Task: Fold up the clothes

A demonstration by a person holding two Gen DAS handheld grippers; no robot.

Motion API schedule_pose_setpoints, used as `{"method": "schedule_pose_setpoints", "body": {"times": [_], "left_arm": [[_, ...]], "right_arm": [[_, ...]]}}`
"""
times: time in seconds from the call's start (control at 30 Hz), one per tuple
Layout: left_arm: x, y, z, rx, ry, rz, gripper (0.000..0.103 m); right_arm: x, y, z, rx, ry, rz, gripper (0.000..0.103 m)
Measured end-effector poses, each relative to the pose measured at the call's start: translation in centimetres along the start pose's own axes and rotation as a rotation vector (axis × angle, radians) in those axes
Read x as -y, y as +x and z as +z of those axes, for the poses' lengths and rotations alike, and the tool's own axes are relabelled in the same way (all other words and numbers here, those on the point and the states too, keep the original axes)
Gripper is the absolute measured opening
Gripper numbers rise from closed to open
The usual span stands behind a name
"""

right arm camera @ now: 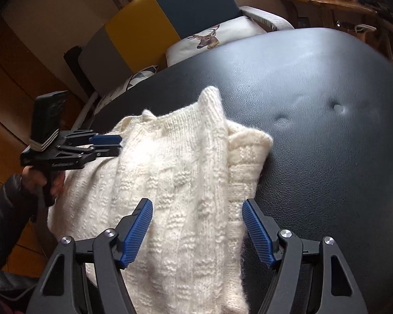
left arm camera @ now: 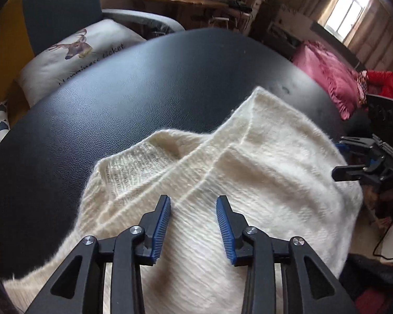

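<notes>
A cream knitted sweater (left arm camera: 249,178) lies partly folded on a black leather surface (left arm camera: 118,104), near its front edge. My left gripper (left arm camera: 194,204) hovers just above the knit with its blue-padded fingers (left arm camera: 162,225) apart and nothing between them. In the right wrist view the same sweater (right arm camera: 175,183) shows a bunched ridge pointing away from me. My right gripper (right arm camera: 197,209) stands open over the sweater's near right part. The left gripper (right arm camera: 107,144) appears there at the sweater's left edge, held by a hand in a dark sleeve. The right gripper (left arm camera: 353,157) shows at the right edge of the left wrist view.
The black leather surface (right arm camera: 327,157) has two dimples at the far right. Behind it stands a sofa with a deer-print cushion (left arm camera: 76,49) and a yellow and blue backrest (right arm camera: 154,15). A cluttered wooden table (left arm camera: 196,2) and a pink blanket (left arm camera: 325,73) lie beyond.
</notes>
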State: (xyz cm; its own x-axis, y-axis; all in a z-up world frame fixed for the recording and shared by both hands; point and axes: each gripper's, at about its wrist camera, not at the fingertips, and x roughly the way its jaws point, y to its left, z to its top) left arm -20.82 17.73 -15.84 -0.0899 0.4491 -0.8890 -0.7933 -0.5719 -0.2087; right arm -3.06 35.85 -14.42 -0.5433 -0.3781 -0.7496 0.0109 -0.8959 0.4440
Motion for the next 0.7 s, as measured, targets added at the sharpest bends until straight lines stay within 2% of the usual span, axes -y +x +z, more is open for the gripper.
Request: {"method": "schedule_pose_setpoints", "body": {"times": [0.07, 0.13, 0.2, 0.23, 0.33, 0.43, 0.47, 0.53, 0.6, 0.7], "left_arm": [[0.0, 0.5, 0.0, -0.009, 0.03, -0.006, 0.043], [0.4, 0.4, -0.3, 0.008, 0.047, 0.037, 0.04], [1.1, -0.1, -0.7, 0.037, 0.062, 0.087, 0.008], [1.6, -0.9, -0.9, 0.069, 0.06, 0.103, 0.003], [1.3, -2.7, -1.2, 0.178, -0.009, 0.139, 0.003], [0.7, -4.4, -1.5, 0.287, -0.086, 0.176, 0.003], [0.3, -3.5, -1.7, 0.271, -0.103, 0.204, 0.003], [-0.7, -0.1, -2.0, 0.172, -0.13, 0.246, 0.004], [-0.6, 0.0, -2.1, 0.182, -0.14, 0.252, 0.004], [-1.2, -0.6, -2.4, 0.188, -0.175, 0.201, 0.005]], "right_arm": [[0.0, 0.0, 0.0, 0.0, -0.003, -0.005, 0.073], [-0.1, 0.2, 0.0, -0.003, -0.018, -0.028, 0.073], [-0.5, 0.5, -0.1, -0.004, -0.05, -0.079, 0.07], [-0.7, 0.6, -0.2, -0.004, -0.066, -0.105, 0.064], [-1.2, 0.4, -0.5, 0.01, -0.09, -0.164, 0.046], [-1.0, 0.2, -1.0, 0.028, -0.086, -0.227, 0.043], [-0.7, 0.2, -1.2, 0.035, -0.072, -0.238, 0.043], [0.0, 0.1, -1.6, 0.047, -0.029, -0.22, 0.043], [0.5, -0.1, -1.8, 0.062, -0.002, -0.206, 0.043], [0.5, -0.2, -1.9, 0.064, -0.005, -0.207, 0.045]]}}
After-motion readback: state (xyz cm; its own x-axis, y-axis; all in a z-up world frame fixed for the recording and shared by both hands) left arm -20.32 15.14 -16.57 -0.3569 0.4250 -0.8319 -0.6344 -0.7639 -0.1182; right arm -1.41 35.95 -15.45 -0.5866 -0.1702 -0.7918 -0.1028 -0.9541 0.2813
